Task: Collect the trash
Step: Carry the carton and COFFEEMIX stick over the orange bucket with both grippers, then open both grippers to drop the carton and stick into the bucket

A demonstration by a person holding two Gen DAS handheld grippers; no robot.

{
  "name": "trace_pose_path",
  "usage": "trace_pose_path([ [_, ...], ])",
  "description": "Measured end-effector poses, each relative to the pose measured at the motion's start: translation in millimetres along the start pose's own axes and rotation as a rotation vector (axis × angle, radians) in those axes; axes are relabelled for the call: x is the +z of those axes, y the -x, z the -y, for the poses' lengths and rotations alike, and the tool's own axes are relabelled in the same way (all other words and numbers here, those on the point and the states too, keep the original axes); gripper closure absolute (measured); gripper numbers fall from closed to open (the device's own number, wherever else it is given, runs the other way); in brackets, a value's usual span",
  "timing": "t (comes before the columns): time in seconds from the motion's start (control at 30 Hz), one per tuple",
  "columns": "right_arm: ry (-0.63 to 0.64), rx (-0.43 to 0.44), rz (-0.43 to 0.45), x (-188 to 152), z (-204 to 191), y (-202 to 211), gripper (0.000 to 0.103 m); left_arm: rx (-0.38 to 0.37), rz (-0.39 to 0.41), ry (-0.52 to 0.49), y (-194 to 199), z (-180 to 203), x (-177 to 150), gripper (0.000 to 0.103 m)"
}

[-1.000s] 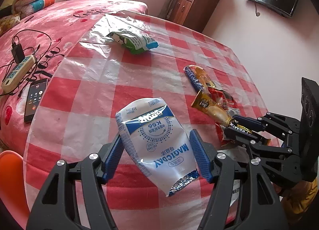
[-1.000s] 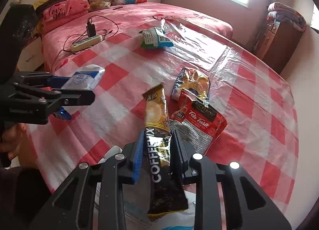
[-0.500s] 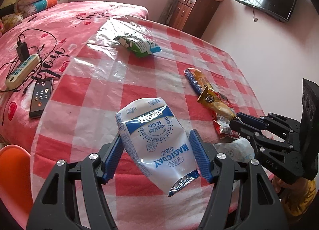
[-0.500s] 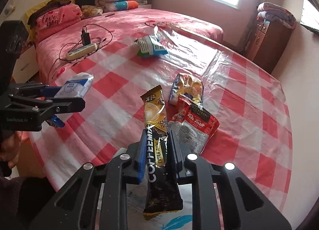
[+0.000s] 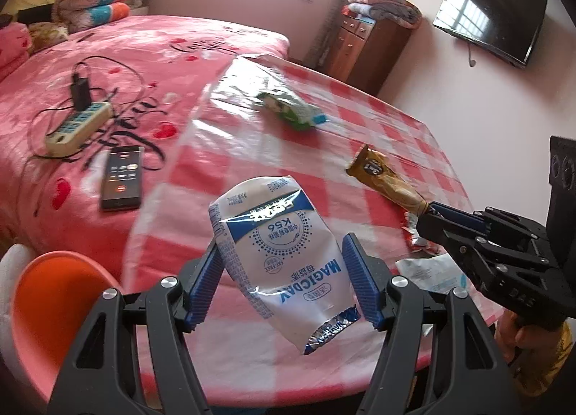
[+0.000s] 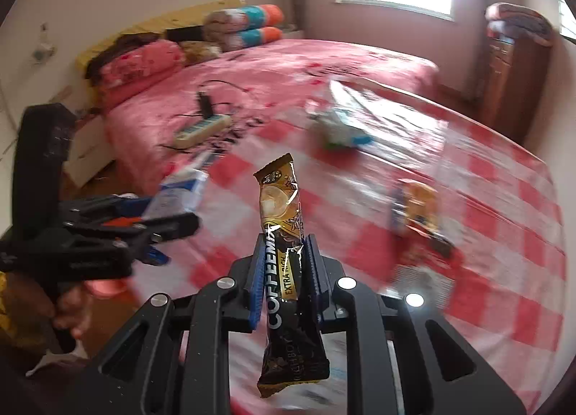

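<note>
My left gripper point(image 5: 284, 278) is shut on a white and blue Magicday pouch point(image 5: 277, 249), held above the near edge of the red-checked table point(image 5: 230, 353). My right gripper point(image 6: 284, 264) is shut on a gold and black Coffeemix sachet point(image 6: 282, 213), lifted off the table; it shows at right in the left wrist view point(image 5: 387, 183). A green and white snack bag point(image 5: 293, 111) lies at the far side. An orange wrapper point(image 6: 417, 208) and a red wrapper, blurred, lie right of the sachet.
A bed with a pink cover point(image 5: 118, 55) adjoins the table's left and far side, bearing a power strip point(image 5: 77, 129) with cables and a phone point(image 5: 122, 177). An orange chair point(image 5: 46, 300) stands at near left. A white bag point(image 5: 428, 267) lies near the table's right edge.
Both grippers have risen and pulled back from the table with their wrappers. The Coffeemix sachet is lifted clear of the red wrapper. The right wrist view is now motion-blurred.
</note>
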State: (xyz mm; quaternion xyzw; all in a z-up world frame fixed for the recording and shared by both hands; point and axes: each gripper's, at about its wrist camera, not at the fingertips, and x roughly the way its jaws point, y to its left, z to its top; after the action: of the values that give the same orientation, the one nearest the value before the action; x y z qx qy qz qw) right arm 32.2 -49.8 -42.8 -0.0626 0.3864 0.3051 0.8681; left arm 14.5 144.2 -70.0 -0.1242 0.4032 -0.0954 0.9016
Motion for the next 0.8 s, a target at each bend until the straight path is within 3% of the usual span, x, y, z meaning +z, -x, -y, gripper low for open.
trace_pose_path([
  [0.3,0.077,0.267,-0.066,21,-88,-39,0.081,0.144,0.024,0.094,45,-72,-19,0.036],
  [0.6,0.211,0.374,-0.155,18,-174,-86,0.08,0.284,0.002,0.258,60,-157,-56,0.036],
  [0.7,0.236,0.386,-0.202,11,-191,-108,0.075,0.338,-0.017,0.287,58,-179,-71,0.034],
  [0.8,0.24,0.382,-0.198,6,-194,-119,0.057,0.39,-0.022,0.321,59,-197,-81,0.026],
])
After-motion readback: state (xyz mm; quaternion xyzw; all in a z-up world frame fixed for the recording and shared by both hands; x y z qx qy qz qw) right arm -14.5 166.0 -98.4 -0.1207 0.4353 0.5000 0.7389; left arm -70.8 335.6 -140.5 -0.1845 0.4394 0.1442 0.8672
